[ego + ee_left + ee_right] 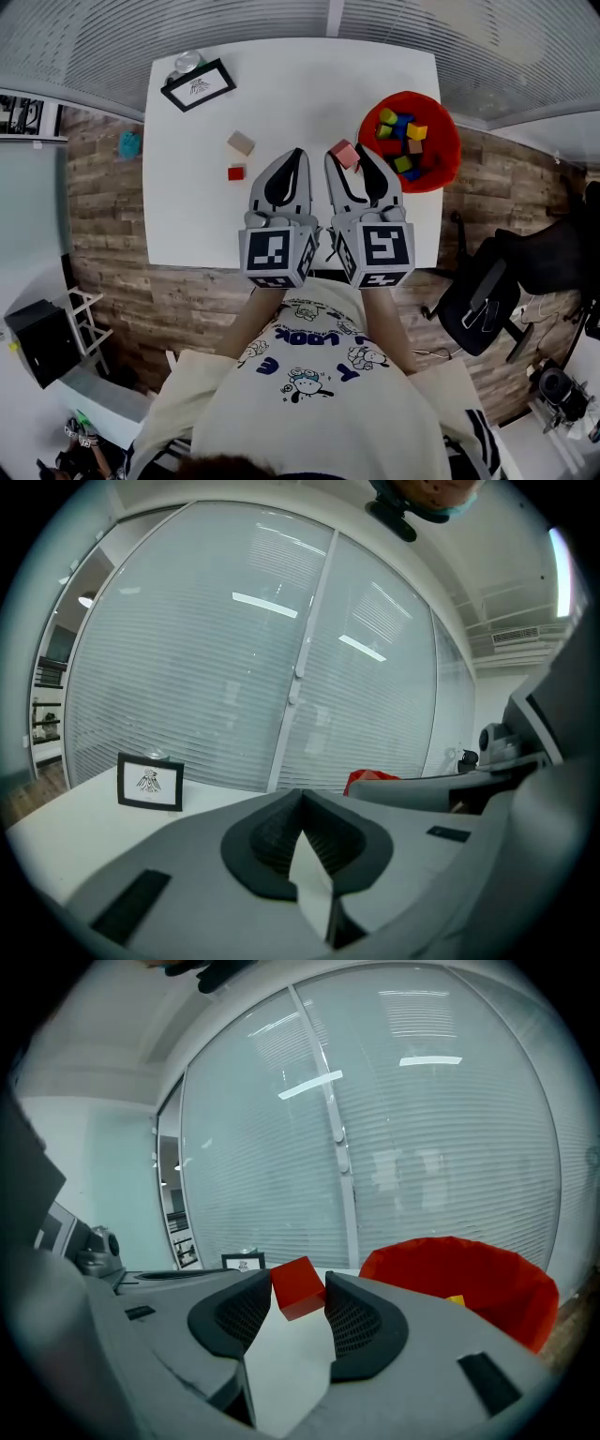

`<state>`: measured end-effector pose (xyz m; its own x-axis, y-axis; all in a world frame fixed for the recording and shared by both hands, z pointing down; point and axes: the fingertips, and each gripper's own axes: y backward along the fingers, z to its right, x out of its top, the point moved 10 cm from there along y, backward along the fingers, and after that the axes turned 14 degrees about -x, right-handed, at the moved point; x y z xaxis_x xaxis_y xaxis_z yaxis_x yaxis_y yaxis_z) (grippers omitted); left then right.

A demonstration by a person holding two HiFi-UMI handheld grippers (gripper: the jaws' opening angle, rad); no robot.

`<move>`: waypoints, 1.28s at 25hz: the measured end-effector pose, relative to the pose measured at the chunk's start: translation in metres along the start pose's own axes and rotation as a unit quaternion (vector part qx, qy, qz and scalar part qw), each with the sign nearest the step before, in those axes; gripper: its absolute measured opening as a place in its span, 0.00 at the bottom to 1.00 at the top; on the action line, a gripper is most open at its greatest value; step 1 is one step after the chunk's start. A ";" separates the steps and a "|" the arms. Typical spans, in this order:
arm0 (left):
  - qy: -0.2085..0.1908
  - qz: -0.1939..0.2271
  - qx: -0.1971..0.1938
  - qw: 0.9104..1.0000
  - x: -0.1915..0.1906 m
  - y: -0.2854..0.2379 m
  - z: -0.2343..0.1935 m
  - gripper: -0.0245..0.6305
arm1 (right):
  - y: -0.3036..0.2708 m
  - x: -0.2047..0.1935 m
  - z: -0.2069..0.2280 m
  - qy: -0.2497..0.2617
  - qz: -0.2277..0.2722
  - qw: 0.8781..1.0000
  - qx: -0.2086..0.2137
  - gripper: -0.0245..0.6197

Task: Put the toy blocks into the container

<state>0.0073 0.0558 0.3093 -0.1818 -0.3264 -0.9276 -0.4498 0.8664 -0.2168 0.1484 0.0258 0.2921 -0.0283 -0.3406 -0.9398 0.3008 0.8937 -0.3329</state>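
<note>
1. My right tongs squeeze a red block, just left of the red container.
2. My left tongs are pinched together with nothing in them, farther left of the container.

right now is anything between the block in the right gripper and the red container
Nothing visible does: the red block sits clamped in the right gripper, and only open table lies before the red container.

Left gripper jaws touch at the tips — framed picture beyond, left.
</note>
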 end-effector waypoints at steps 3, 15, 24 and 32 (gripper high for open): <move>-0.008 0.002 -0.008 1.000 0.003 -0.006 0.008 0.08 | 0.005 0.005 0.009 -0.001 0.009 1.000 -0.007 0.31; -0.027 0.013 -0.040 0.999 0.010 -0.031 0.041 0.08 | 0.024 0.015 0.049 -0.013 0.031 0.999 -0.040 0.31; -0.036 0.013 -0.056 0.998 0.010 -0.046 0.062 0.08 | 0.033 0.017 0.077 -0.016 0.038 0.997 -0.061 0.31; -0.041 0.010 -0.069 0.997 0.009 -0.058 0.078 0.08 | 0.038 0.016 0.102 -0.020 0.037 0.995 -0.086 0.31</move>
<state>0.0997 0.0316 0.2895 -0.1221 -0.2729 -0.9543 -0.5646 0.8098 -0.1594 0.2567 0.0241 0.2723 0.0270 -0.2809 -0.9594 0.1329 0.9522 -0.2751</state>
